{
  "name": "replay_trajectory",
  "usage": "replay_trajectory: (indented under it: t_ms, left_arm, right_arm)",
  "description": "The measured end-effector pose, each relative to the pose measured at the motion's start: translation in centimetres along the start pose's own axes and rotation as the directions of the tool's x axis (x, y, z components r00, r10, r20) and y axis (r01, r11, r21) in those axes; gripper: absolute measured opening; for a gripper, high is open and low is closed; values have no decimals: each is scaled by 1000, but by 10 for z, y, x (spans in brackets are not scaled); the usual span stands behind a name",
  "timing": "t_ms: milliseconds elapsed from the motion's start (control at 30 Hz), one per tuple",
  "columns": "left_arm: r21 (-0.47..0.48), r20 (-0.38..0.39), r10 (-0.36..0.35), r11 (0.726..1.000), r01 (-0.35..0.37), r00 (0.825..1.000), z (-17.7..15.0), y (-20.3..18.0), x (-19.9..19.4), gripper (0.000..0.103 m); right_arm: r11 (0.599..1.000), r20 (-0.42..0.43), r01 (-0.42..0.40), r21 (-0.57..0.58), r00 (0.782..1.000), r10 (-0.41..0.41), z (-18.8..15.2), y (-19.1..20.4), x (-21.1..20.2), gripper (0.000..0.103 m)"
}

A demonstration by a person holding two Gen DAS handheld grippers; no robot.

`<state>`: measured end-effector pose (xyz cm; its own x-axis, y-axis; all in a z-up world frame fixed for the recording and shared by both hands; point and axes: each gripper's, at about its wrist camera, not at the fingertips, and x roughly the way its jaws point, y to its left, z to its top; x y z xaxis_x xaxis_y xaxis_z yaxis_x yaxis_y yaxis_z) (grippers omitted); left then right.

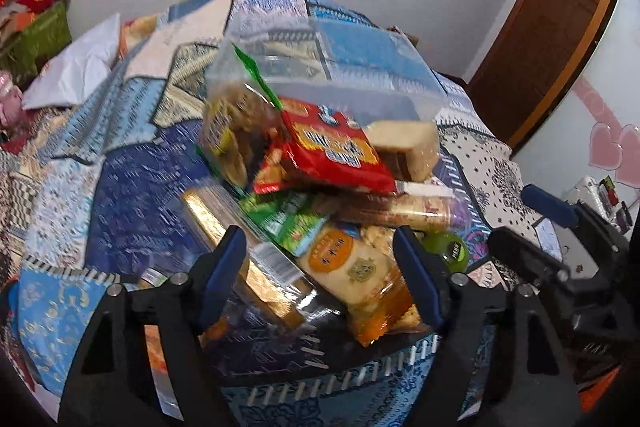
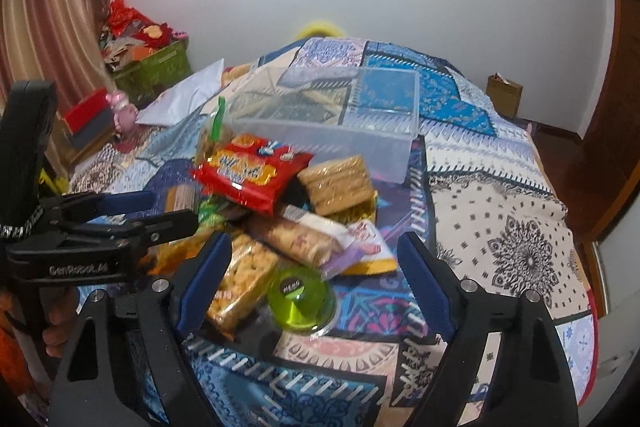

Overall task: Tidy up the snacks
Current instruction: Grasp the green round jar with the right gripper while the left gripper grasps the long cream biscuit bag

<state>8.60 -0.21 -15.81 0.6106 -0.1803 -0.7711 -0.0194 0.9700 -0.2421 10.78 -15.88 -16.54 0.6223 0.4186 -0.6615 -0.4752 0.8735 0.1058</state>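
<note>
A pile of snacks lies on a patchwork bedspread in front of a clear plastic bin [image 2: 392, 147] [image 1: 360, 83]. On top is a red biscuit pack [image 2: 250, 175] [image 1: 332, 151], with a wafer block [image 2: 338, 183] [image 1: 408, 147], a long biscuit roll [image 2: 300, 235], a pack of yellow puffs [image 2: 240, 275], a round green tub [image 2: 300, 295] [image 1: 450, 247], a gold box [image 1: 224, 231] and an orange-label pack [image 1: 360, 275]. My left gripper [image 1: 320, 267] is open over the near packs. My right gripper [image 2: 316, 271] is open around the green tub and puffs.
The bed [image 2: 500, 219] fills the view, with a white pillow [image 2: 184, 99] at its far left. A green box of clutter [image 2: 156, 67] stands by the curtain. A brown bag [image 2: 504, 95] sits on the floor at the right. A wooden door [image 1: 552, 27] is to the right.
</note>
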Motion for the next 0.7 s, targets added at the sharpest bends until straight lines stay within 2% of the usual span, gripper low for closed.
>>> replay_trajectory:
  t_ms: [200, 433, 500, 533, 567, 633, 700]
  left_arm:
    - [2, -41, -11, 1000, 11, 999, -4, -6, 12, 70]
    - [13, -65, -16, 1000, 17, 998, -10, -9, 18, 69]
    - [20, -68, -25, 999, 26, 997, -9, -10, 18, 62]
    - [26, -77, -37, 999, 39, 996, -9, -11, 19, 49]
    - [28, -102, -61, 998, 64, 993, -8, -12, 22, 42]
    - [23, -112, -63, 998, 66, 992, -8, -12, 25, 42]
    - [17, -126, -66, 997, 69, 990, -6, -11, 29, 42]
  right_arm:
    - [1000, -64, -27, 12, 998, 28, -9, -2, 14, 67]
    - [998, -124, -53, 25, 991, 56, -18, -2, 29, 59]
    - [998, -137, -56, 27, 989, 60, -19, -1, 33, 54]
    - [998, -144, -57, 28, 988, 61, -20, -1, 35, 50]
    - [998, -153, -60, 28, 986, 63, -21, -1, 38, 49]
    - [998, -161, -62, 23, 985, 65, -21, 0, 40, 42]
    - [998, -161, -59, 19, 985, 61, -22, 0, 40, 41]
